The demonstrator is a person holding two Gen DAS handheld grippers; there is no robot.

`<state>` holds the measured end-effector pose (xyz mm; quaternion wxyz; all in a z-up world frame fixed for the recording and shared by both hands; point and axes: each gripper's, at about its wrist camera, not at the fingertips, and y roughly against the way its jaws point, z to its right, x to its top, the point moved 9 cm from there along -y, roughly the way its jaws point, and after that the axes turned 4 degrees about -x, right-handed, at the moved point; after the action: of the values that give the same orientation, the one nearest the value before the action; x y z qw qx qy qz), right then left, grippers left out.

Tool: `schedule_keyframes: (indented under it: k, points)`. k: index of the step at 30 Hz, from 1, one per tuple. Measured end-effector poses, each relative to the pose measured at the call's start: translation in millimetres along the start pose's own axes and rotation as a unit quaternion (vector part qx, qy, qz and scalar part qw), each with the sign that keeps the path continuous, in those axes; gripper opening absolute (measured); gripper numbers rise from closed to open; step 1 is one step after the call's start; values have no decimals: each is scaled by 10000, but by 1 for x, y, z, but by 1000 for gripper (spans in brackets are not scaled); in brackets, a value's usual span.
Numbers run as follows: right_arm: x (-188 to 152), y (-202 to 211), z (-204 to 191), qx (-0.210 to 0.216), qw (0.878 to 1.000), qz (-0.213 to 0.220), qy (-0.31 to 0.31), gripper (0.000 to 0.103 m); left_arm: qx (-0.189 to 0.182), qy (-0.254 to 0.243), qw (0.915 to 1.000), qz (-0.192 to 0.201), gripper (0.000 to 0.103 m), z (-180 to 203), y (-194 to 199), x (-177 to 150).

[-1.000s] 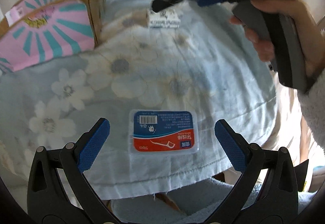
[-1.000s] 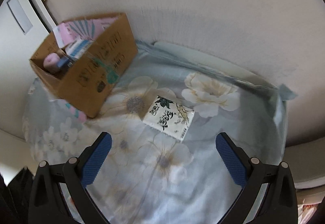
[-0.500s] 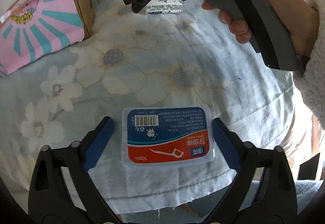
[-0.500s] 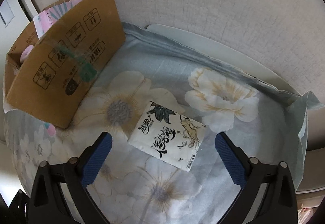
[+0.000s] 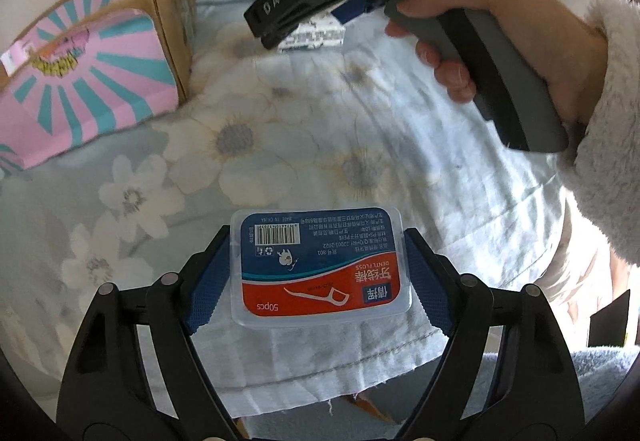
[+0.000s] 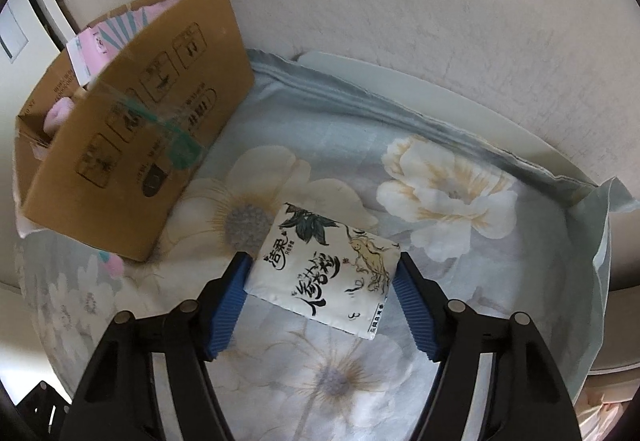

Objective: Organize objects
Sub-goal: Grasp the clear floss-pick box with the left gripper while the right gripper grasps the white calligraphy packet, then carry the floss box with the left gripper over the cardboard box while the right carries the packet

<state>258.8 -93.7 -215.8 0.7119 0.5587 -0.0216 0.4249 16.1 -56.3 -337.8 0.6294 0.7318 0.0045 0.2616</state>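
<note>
A clear dental floss box [image 5: 320, 261] with a blue and red label lies on the floral cloth [image 5: 280, 145] near its front hem. My left gripper [image 5: 320, 241] straddles it, jaws closing, both blue pads touching its short sides. A white tissue pack [image 6: 324, 273] with ink drawings lies on the same cloth in the right wrist view. My right gripper [image 6: 323, 259] is closing on the tissue pack, pads against its two ends. In the left wrist view, a hand [image 5: 480, 25] holds the right gripper [image 5: 296, 13] over the tissue pack [image 5: 320, 37].
An open cardboard box [image 6: 140, 145] stands at the cloth's far left against the wall, holding pink packages. A pink and teal striped package [image 5: 80, 93] leans beside the box [image 5: 176, 21]. The cloth's hem [image 5: 340, 365] hangs over the near edge. A fluffy white sleeve [image 5: 612, 161] is at right.
Both grippers' jaws have narrowed from wide open until their pads touch the floss box and the tissue pack. The right gripper has come lower and nearer to the pack.
</note>
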Motion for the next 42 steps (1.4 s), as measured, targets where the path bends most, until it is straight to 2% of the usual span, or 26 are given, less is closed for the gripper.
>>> schedule_keyframes:
  k: [13, 20, 30, 42]
  points:
    - [14, 60, -12, 67, 9997, 220, -5, 67, -54, -108, 9991, 401, 81, -28, 49, 43]
    - [49, 84, -26, 46, 9991, 425, -49, 67, -7, -78, 9976, 684, 81, -61, 73, 79]
    - [98, 127, -51, -40, 9972, 733, -104, 67, 254, -79, 9939, 1071, 81, -132, 129, 127]
    - [140, 142, -100, -33, 9955, 930, -186, 67, 324, 316, 9913, 1234, 81, -236, 155, 168]
